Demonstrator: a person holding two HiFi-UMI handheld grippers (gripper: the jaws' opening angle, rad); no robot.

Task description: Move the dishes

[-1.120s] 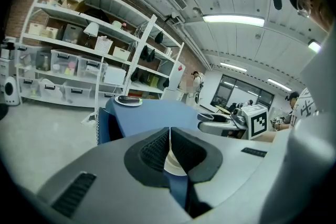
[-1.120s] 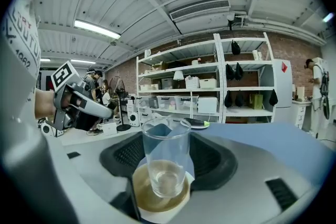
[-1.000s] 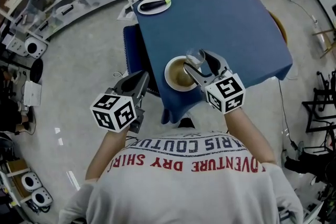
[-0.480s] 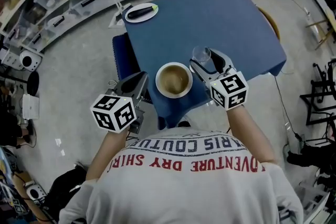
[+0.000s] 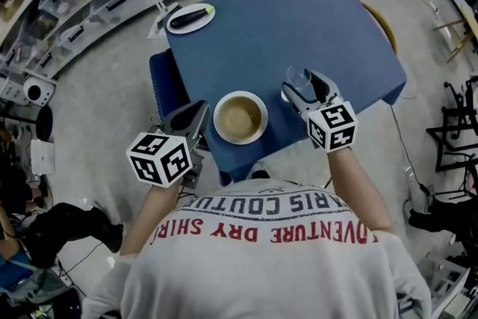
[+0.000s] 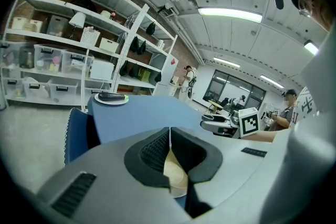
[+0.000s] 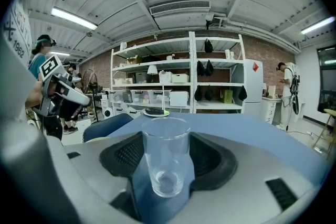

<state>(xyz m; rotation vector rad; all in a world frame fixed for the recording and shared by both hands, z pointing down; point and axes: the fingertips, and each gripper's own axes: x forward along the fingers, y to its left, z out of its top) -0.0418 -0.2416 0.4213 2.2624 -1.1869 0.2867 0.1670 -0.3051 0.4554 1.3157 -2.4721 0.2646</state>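
locate the glass point(image 7: 167, 162) upright over the near right part of the table point(image 5: 299, 19), between the jaws of the right gripper point(image 5: 300, 83). read those jaws as closed against both sides of the glass wall, with no gap showing in the right gripper view. resting on the blue surface or raised just above it: not possible to tell. treat the glass as light, stiff, smooth-walled, slippery and fragile. take hold at mid-height on opposite sides, keep upright, apply only enough squeeze to stop sliding, and avoid knocks against the bowl point(image 5: 240, 117). find the bowl at the near edge of the table, left of the glass and apart from it. judge it as heavier, rigid and also breakable, and take hold by pinching the rim, one jaw inside and one outside. find the left gripper point(image 5: 198, 110) just left of the bowl, beyond the table edge, jaws pressed together at the tips and pinching nothing. find the plate point(image 5: 179, 27) at the far left corner, well apart from the rest, carrying a dark oblong item point(image 5: 190, 15). expect a loose, roll-prone load there, so grip the rim and keep level. count: one glass, one bowl, one plate, one dark oblong item, two grippers.
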